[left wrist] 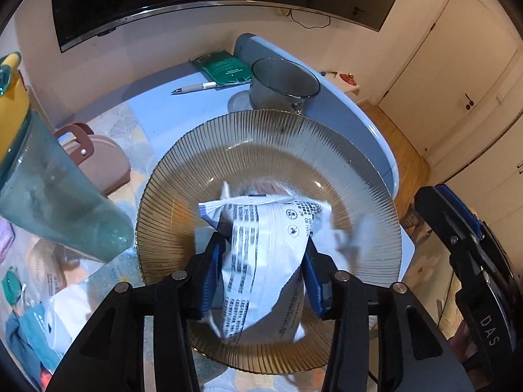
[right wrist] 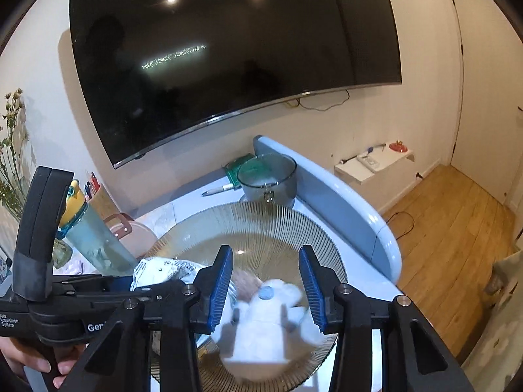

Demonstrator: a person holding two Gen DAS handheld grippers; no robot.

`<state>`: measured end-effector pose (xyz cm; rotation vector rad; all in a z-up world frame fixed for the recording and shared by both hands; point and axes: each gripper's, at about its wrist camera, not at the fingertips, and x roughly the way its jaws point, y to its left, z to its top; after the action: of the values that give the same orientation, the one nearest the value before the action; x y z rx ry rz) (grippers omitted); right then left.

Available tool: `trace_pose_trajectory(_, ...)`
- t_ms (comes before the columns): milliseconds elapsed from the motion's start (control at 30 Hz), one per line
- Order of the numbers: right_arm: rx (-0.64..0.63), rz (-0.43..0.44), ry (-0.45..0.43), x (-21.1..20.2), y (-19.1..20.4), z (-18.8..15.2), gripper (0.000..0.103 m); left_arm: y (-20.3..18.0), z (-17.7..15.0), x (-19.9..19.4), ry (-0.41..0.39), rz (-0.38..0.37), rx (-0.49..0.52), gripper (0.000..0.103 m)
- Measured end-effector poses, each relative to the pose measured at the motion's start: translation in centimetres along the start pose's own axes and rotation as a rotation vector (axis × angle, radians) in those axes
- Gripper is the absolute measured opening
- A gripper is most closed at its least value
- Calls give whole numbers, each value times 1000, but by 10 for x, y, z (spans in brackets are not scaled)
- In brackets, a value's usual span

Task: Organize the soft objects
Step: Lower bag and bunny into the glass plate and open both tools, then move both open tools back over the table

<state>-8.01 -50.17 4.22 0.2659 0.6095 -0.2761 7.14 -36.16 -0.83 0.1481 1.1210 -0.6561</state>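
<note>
Both wrist views close, angled down; share ribbed glass plate (left wrist: 327, 150).

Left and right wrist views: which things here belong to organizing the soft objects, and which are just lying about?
Part of the job:
- white printed packet between the left gripper fingers
- white plush toy between the right gripper fingers
- ribbed glass plate under both

Lying about:
- pen
- green packet
- grey glass cup
- teal bottle
- pink lidded box

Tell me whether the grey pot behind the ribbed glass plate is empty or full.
Empty, as far as shown. The left wrist view looks into the grey pot and shows bare inner wall; its bottom is hidden behind the ribbed glass plate.
</note>
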Motion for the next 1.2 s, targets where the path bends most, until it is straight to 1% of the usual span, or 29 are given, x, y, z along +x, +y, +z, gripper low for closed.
trace_pose_trajectory(33, 1, 0, -2, 2, 0, 2, 41, 0, 2, 1, 3, -3, -4, 49)
trace_pose_trajectory(100, 11, 11, -1, 1, -1, 5, 41, 1, 3, 1, 3, -6, -8, 57)
trace_pose_trajectory(167, 21, 17, 0, 0, -1, 6, 41, 1, 4, -4, -24, -3, 5, 63)
trace_pose_trajectory(300, 20, 22, 1, -3, 4, 7, 41, -1, 4, -17, -70, -1, 37, 63)
trace_pose_trajectory(467, -10, 31, -18, -12, 21, 10, 41, 6, 2, -33, -93, -15, 27, 63)
trace_pose_trajectory(567, -11, 59, -58, -25, 36, 17, 41, 14, 0, -54, -132, -20, 16, 63)
trace_pose_trajectory(633, -9, 75, -102, -36, 48, 24, 43, 22, -1, -71, -170, -11, 5, 63)
trace_pose_trajectory(700, -4, 100, -166, -50, 65, 32, 57, 35, -4, -92, -211, 4, -15, 63)
trace_pose_trajectory(733, -4, 113, -189, -55, 73, 34, 59, 41, -5, -100, -226, 13, -26, 63)
trace_pose_trajectory(767, -11, 135, -213, -61, 85, 37, 60, 50, -7, -108, -241, 23, -40, 63)
trace_pose_trajectory(967, -113, 255, -247, -77, 154, 42, 61, 116, -26, -165, -324, 98, -166, 63)
trace_pose_trajectory(1167, -219, 399, -250, -86, 225, 33, 62, 190, -54, -231, -427, 228, -314, 63)
trace_pose_trajectory(1200, -241, 422, -248, -87, 238, 31, 62, 199, -59, -239, -439, 241, -334, 64)
